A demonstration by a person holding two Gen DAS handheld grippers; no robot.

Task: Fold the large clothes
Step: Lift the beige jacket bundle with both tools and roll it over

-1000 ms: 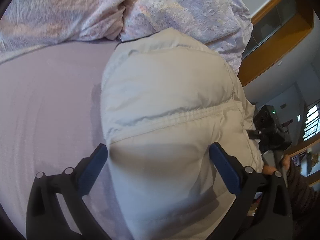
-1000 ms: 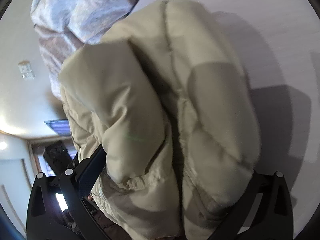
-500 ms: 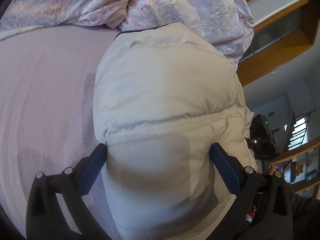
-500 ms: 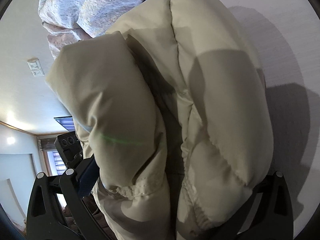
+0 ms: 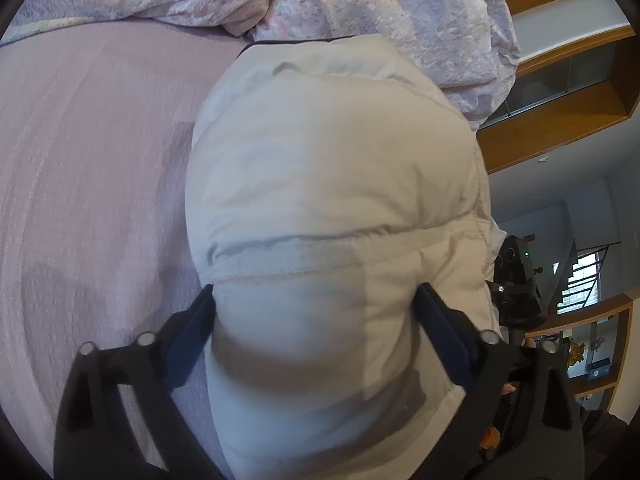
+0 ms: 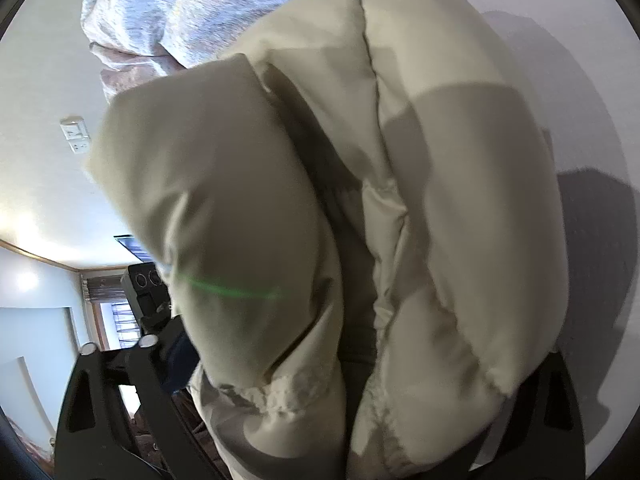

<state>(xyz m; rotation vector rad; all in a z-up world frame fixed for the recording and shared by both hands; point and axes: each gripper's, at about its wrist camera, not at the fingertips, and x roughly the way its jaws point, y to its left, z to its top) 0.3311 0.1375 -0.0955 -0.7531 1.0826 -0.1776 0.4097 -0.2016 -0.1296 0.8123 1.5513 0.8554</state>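
A cream padded jacket (image 5: 328,184) lies bunched on the lilac bed sheet (image 5: 88,184). My left gripper (image 5: 316,316) straddles its near end, blue pads wide apart and pressed against the puffy fabric on both sides. In the right wrist view the same jacket (image 6: 440,160) fills the frame, folded into two thick rolls with a dark crease between them. My right gripper (image 6: 360,380) also has its jaws wide apart, with the jacket's hem bulging between them; its right finger is mostly hidden by fabric.
A crumpled lilac patterned duvet (image 5: 360,4) lies at the far end of the bed, just beyond the jacket. Wooden shelving (image 5: 560,92) and a black device on a stand (image 5: 516,280) are off the bed's right side.
Both grippers have moved further along the jacket, which now fills more of each view. The jacket's far end has shifted toward the duvet. Jaw openings look unchanged.
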